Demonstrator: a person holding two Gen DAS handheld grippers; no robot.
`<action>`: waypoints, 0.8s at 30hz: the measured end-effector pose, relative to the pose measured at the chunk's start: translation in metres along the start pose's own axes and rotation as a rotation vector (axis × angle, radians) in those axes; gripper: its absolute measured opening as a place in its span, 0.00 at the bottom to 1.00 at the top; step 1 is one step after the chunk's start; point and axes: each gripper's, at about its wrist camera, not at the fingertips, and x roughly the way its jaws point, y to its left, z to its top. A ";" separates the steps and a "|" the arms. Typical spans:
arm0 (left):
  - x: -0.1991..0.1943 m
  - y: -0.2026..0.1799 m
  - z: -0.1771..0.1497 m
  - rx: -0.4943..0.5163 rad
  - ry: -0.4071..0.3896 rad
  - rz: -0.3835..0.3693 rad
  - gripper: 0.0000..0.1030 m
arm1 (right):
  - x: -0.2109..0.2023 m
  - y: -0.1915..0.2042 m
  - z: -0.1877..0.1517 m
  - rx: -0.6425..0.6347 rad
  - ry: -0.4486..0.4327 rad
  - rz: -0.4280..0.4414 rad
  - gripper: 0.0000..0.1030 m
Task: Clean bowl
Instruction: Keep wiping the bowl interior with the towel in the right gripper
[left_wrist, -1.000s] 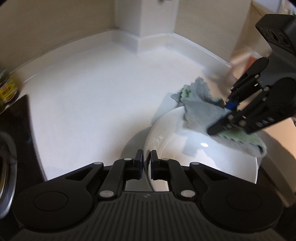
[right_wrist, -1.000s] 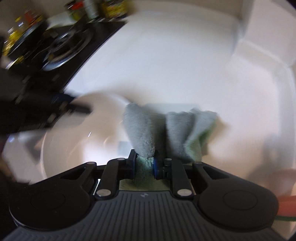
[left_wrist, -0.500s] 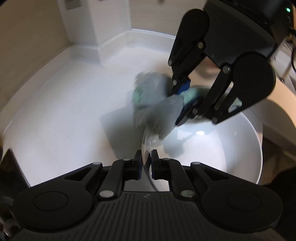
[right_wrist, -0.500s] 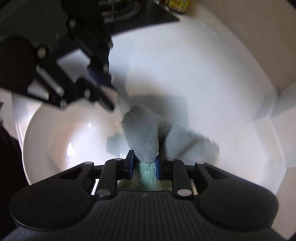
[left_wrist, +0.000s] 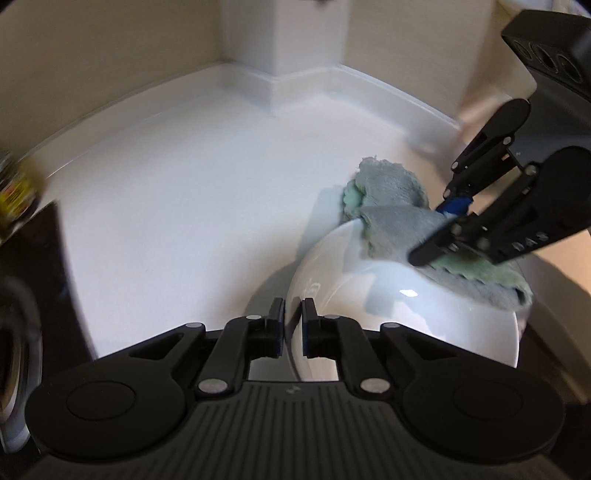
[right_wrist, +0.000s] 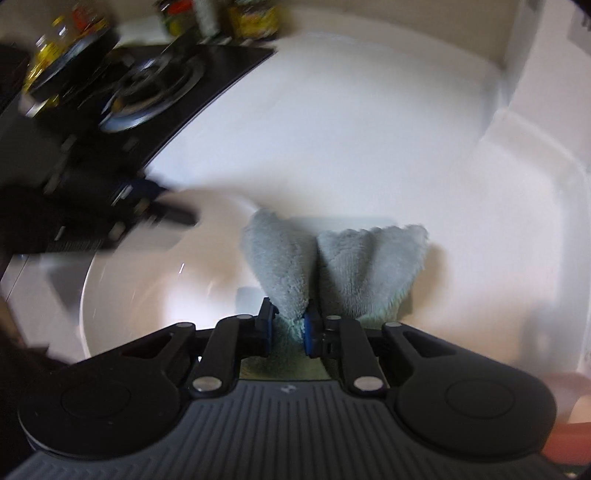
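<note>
while tilted toward the right gripper (right_wrist: 288, 326), bowl (left_wrist: 402, 317) rim in left gripper (left_wrist: 293, 326); cloth (right_wrist: 332, 273) pinched right.

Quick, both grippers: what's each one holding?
Left gripper: shut on the white bowl's rim.
Right gripper: shut on the grey-green cloth.

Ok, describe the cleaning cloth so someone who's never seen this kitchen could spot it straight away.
Start at the white countertop and find the white bowl whose rim the left gripper pinches. The cloth is draped over its far rim, clamped in the right gripper. It is the only soft, fuzzy thing there: grey with a pale green underside.
</note>
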 end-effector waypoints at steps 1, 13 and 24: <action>0.001 0.000 0.003 0.049 0.006 -0.024 0.06 | -0.002 0.002 0.000 -0.032 0.025 0.007 0.15; 0.003 -0.018 0.014 0.221 0.041 -0.067 0.07 | 0.015 0.018 0.042 -0.312 0.029 -0.099 0.17; -0.028 -0.019 -0.038 -0.181 0.001 0.043 0.05 | 0.002 0.008 0.004 0.001 -0.070 -0.088 0.14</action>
